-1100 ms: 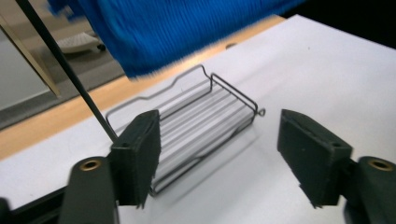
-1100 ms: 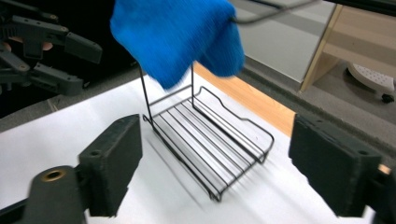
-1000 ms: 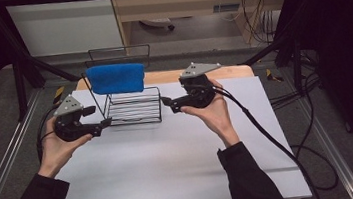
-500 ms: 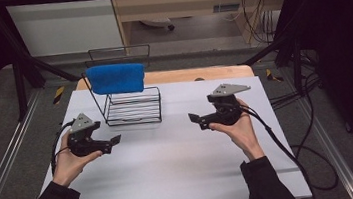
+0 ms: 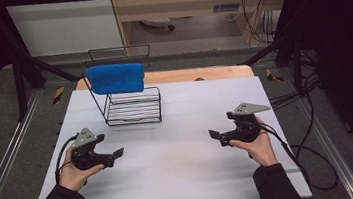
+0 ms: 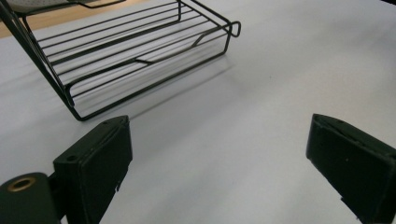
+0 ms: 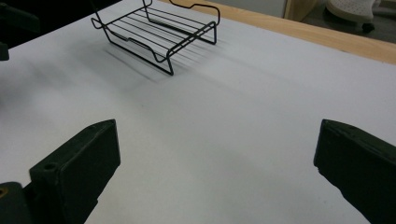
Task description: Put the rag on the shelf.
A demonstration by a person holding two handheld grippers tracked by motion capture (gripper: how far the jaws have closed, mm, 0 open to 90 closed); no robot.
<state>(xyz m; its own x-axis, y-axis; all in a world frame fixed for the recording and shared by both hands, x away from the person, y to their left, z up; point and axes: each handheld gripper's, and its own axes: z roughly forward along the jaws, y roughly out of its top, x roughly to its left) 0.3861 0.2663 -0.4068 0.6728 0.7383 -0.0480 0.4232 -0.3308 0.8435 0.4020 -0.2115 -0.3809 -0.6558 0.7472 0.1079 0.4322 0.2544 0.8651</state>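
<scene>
Black wire rack (image 5: 132, 107) stands at the far left of the white table (image 5: 183, 174), a blue cloth (image 5: 115, 79) draped over its raised back. Left gripper (image 5: 116, 153) and right gripper (image 5: 213, 135) sit low, well apart from rack. Both jaws have just been opening, now wide, nothing between them.

only the wire rack (image 5: 132, 104) with its blue cloth (image 5: 115, 79) blocks the far-left table (image 5: 183, 179); the near half lies open.
</scene>
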